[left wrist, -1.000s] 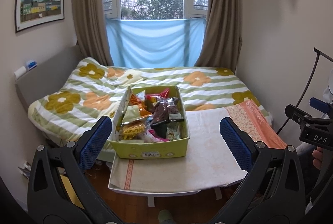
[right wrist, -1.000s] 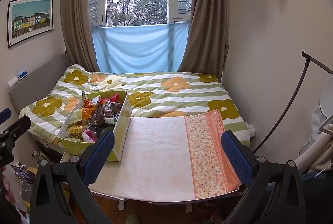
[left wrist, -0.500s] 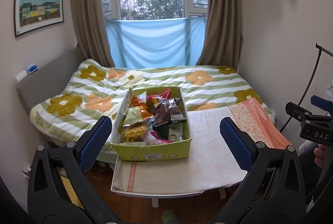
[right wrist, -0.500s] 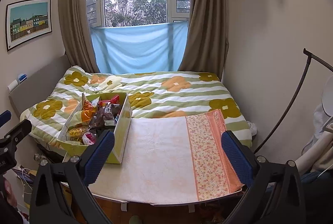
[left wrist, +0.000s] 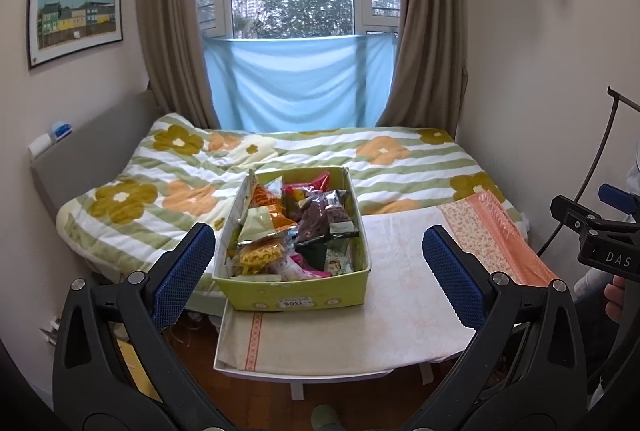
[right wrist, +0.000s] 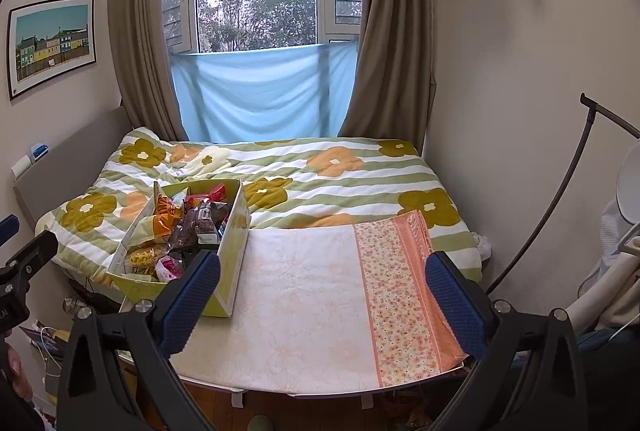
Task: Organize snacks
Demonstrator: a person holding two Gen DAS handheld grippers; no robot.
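A yellow-green cardboard box (left wrist: 304, 295) full of mixed snack packets (left wrist: 324, 219) stands on the left part of a small cloth-covered table (left wrist: 400, 315). It also shows in the right wrist view (right wrist: 234, 251), at the table's left end. My left gripper (left wrist: 319, 271) is open and empty, held back from the table in line with the box. My right gripper (right wrist: 322, 291) is open and empty, held back over the table's near edge, to the right of the box.
A bed with a flowered striped quilt (left wrist: 360, 159) lies behind the table, up to the window and curtains (left wrist: 428, 31). A headboard (left wrist: 92, 151) runs along the left wall. A dark curved stand (right wrist: 560, 199) and a white object (right wrist: 628, 183) are at the right wall.
Both views have risen and pulled back a little, so the table and box sit slightly lower in frame. Both grippers stay open.
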